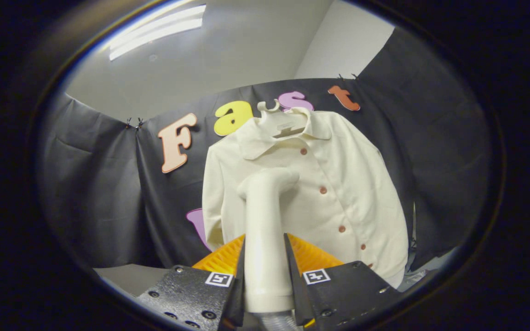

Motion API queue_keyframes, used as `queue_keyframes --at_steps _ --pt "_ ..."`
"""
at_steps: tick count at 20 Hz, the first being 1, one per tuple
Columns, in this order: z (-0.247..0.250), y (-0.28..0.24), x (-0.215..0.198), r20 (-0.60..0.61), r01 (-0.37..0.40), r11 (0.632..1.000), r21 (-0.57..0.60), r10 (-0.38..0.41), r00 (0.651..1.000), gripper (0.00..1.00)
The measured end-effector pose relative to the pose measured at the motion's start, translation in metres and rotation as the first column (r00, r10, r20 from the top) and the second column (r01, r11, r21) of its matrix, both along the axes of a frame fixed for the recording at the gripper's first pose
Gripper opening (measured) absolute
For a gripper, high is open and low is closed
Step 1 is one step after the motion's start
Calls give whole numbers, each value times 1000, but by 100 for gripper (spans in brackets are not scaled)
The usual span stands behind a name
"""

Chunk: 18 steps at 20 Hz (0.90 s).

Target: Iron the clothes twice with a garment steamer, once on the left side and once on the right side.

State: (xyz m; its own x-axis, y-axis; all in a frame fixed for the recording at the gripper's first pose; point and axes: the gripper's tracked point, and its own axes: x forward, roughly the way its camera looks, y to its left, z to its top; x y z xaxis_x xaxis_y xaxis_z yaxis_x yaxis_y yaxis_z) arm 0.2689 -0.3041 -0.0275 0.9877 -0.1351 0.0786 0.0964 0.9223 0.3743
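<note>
Because the steamer head sits up against the chest of the cream shirt, it could go wrong in 2 ways: a hard push could swing the shirt on its hanger, and resting in 1 spot too long could leave a wet patch. The tongs are closed narrow on the steamer handle, with both fingers pressing its sides. The shirt hangs on the far black wall, just past the steamer head.
</note>
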Motion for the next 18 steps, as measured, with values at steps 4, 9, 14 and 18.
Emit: queue_keyframes --at_steps 4,9,14,18 --pt "-29 0 -11 -40 -9 1000 7 9 999 41" --pt "-62 -3 -24 -88 -2 1000 22 4 996 41" --pt "-101 -5 -42 -151 -10 999 43 17 988 41" --pt "-134 -8 -53 -189 -14 998 65 26 982 41"
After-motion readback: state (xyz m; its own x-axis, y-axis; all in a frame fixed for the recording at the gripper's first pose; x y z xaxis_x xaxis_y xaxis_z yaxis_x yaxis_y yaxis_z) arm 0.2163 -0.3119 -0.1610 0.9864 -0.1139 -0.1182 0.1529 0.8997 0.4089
